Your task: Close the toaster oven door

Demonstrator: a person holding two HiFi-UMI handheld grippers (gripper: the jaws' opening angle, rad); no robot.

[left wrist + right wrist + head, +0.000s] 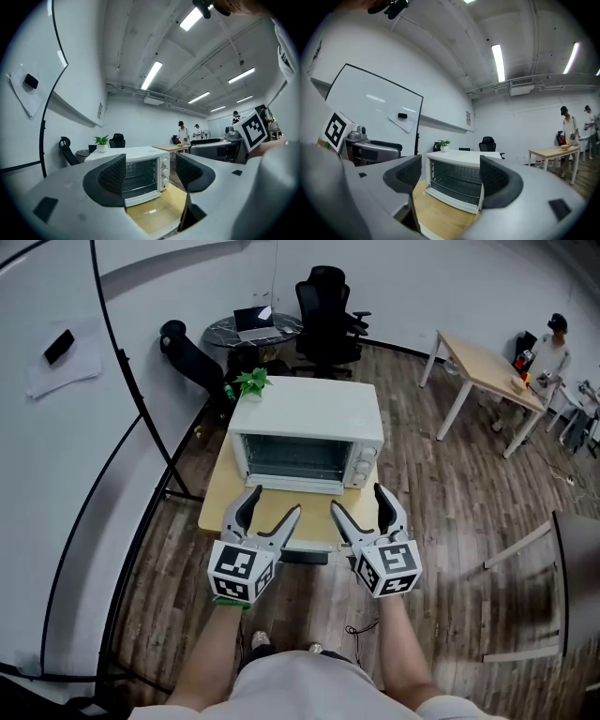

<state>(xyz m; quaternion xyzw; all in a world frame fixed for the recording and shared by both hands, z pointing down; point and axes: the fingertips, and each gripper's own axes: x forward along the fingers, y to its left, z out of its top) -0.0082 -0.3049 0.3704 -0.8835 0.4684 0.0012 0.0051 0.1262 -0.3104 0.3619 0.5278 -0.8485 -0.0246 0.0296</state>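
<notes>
Nothing of the closing is being shown as done: the toaster oven (309,418) is being seen on the small wooden table (214,512) with its cavity bare and its door (311,521) lying folded down flat in front of it, the dark handle (305,557) at the edge farthest from the oven. The whole upward swing is being judged as yet to be made. The left gripper (275,502) and the right gripper (356,499) are being held side by side just in front of the oven, above the lowered door, both being pointed at the cavity. Each pair of jaws is being held spread wide with nothing between them; no contact with door or handle is being made, as far as can be told. The forearms are being reached toward the oven, roughly parallel
</notes>
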